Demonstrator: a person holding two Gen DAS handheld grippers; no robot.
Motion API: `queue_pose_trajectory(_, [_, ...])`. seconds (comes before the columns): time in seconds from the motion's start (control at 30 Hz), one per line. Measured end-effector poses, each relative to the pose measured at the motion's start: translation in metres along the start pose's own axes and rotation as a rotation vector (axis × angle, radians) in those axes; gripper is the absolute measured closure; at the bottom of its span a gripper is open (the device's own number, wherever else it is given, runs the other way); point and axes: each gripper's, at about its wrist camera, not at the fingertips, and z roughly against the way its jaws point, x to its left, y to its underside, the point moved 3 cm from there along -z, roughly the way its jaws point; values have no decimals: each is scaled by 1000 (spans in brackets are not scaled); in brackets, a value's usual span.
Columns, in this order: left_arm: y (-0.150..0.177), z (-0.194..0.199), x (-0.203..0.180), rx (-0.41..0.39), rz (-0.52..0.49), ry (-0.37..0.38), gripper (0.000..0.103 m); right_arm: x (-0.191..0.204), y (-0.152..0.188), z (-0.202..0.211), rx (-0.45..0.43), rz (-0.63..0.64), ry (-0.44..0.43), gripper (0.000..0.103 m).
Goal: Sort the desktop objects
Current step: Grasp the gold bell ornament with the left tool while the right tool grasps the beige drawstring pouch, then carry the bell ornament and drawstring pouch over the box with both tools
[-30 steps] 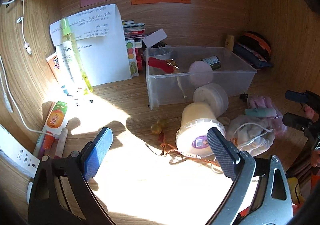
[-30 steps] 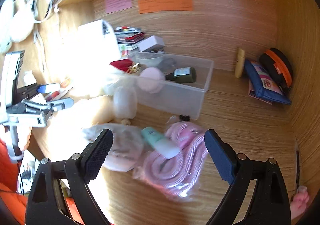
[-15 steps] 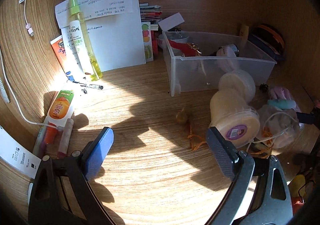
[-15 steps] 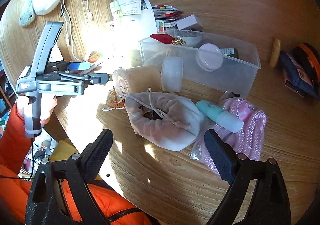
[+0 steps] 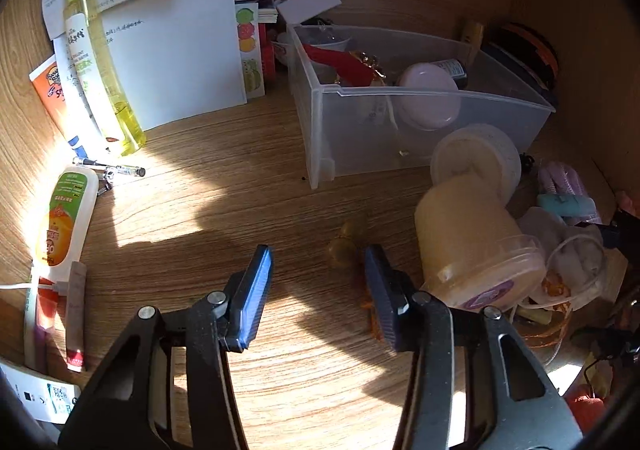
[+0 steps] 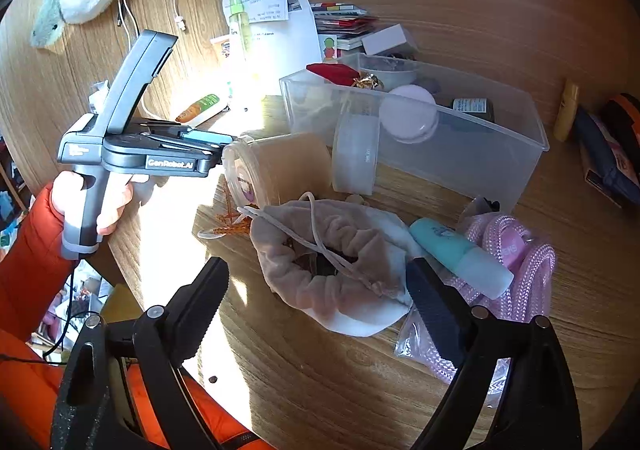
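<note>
On the wooden desk (image 5: pixel 224 210), the left gripper (image 5: pixel 318 290) points down at a bare, shady spot. Its blue fingers are closing, and nothing is between them. A small round golden bead (image 5: pixel 343 250) on an orange cord lies just beside the right finger. Next to it, a cream plastic jar (image 5: pixel 472 246) lies on its side. Behind the jar stands a clear plastic box (image 5: pixel 432 138) with a pink round lid, a red thing and a dark little bottle inside.

The right gripper (image 6: pixel 316 298) hangs over a soft grey drawstring pouch (image 6: pixel 332 266). Its fingers are wide apart and hold nothing. A mint green tube (image 6: pixel 460 258) lies on a pink rope (image 6: pixel 528 262) beside the pouch. A hand (image 6: pixel 96 198) in an orange sleeve holds the left gripper's handle.
</note>
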Motion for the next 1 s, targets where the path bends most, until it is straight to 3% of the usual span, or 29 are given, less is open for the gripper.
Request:
queue_pose_trajectory(0.2, [-9,-6,-6,-4,-32,16,71,-1,0,-11,22,-11,20,15])
queue_pose_trajectory(0.33, [-7,-15,-2,18,-24,24,79,-4,1,-14,19,-21,35,33])
queue_pose_trajectory(0.47, [-2,-17,-5,21,-36,17,81,-7,1,-12,9,-38,11,37])
queue_pose_trajectory(0.73, [0,-4,-10,-25,-31,-6,84,-5,-8,0,-35,-64,-24,69])
queue_pose_trajectory(1.0, [-2,43,-11,-135,30,8,84,-6,-17,20,-89,-81,-30,73])
